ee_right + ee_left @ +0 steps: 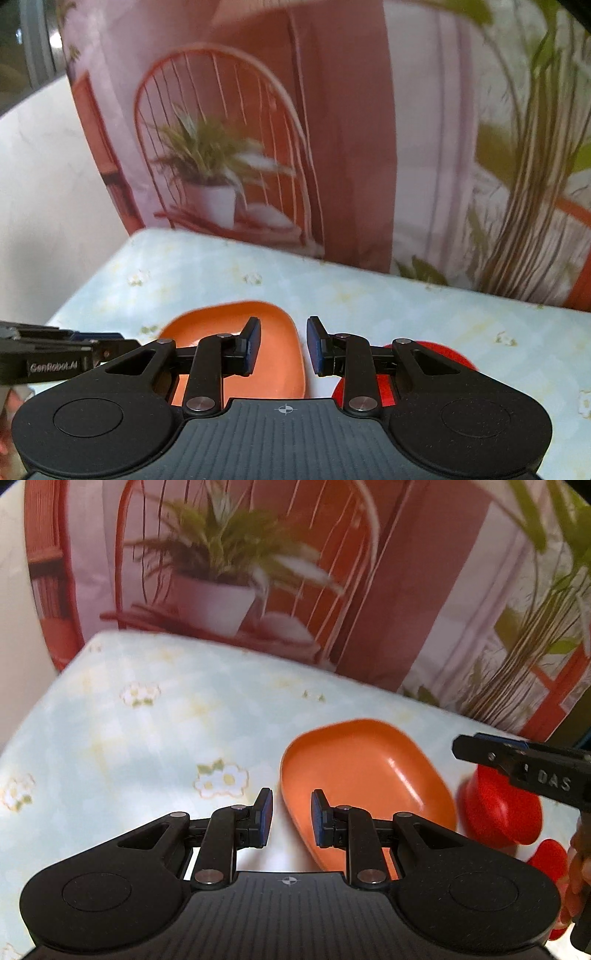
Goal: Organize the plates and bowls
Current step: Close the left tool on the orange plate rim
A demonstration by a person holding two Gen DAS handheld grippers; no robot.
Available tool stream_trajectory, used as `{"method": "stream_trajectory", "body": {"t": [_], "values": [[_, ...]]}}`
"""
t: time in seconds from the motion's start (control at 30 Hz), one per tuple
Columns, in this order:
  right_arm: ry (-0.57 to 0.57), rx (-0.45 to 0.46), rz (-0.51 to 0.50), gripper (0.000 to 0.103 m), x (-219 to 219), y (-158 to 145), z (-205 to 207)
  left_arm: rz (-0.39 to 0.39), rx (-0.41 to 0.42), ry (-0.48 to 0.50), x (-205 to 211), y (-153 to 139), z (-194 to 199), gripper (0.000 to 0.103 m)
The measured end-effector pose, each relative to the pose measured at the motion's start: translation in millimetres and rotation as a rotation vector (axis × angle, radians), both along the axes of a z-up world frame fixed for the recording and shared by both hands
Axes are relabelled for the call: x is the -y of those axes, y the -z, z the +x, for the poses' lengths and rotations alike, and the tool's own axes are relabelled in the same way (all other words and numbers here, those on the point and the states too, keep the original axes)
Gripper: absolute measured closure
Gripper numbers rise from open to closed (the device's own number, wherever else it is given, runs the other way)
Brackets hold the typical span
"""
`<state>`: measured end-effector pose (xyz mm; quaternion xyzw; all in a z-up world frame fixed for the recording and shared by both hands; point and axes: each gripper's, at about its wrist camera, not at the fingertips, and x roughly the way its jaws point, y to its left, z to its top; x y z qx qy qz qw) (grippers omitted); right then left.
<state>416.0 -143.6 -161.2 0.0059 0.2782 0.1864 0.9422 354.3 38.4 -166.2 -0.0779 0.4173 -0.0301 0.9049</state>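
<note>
Hovering over the desk [110, 720] with its pale blue flowered cloth, your left claw [291, 821] has its two blue-padded fingers parted with nothing between them. Just ahead of it and slightly to its right lies one glossy orange oval plastic dish [365, 779], resting flat on the cloth; the claw's right finger [318, 821] overlaps the dish's near-left rim in the picture, though you cannot tell whether it touches.

Your right claw [283, 345] is likewise spread, holding nothing. From its camera the orange dish sits under its left finger [251, 345], and one red round plastic bowl [436, 354] sits just beside the dish, partly hidden by the claw's right linkage.

In the left wrist view two red pieces show right of the dish: the bowl [498, 812] and a smaller red shape [548, 856] at the edge, too cropped to identify. A printed backdrop [332, 147] stands behind the desk.
</note>
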Motion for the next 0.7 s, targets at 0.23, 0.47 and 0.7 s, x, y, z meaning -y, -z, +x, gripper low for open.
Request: {"method": "stream_trajectory", "body": {"t": [0.23, 0.47, 0.7], "values": [[-0.010, -0.074, -0.058, 0.077, -15, 22, 29, -0.027, -0.044, -0.008, 0, 21, 4, 0.079], [-0.001, -0.131, -0.105, 0.077, -23, 35, 41, -0.076, -0.061, 0.008, 3, 30, 0, 0.079], [0.000, -0.182, -0.121, 0.087, -23, 41, 40, -0.082, -0.059, 0.046, 6, 36, -1, 0.084]]}}
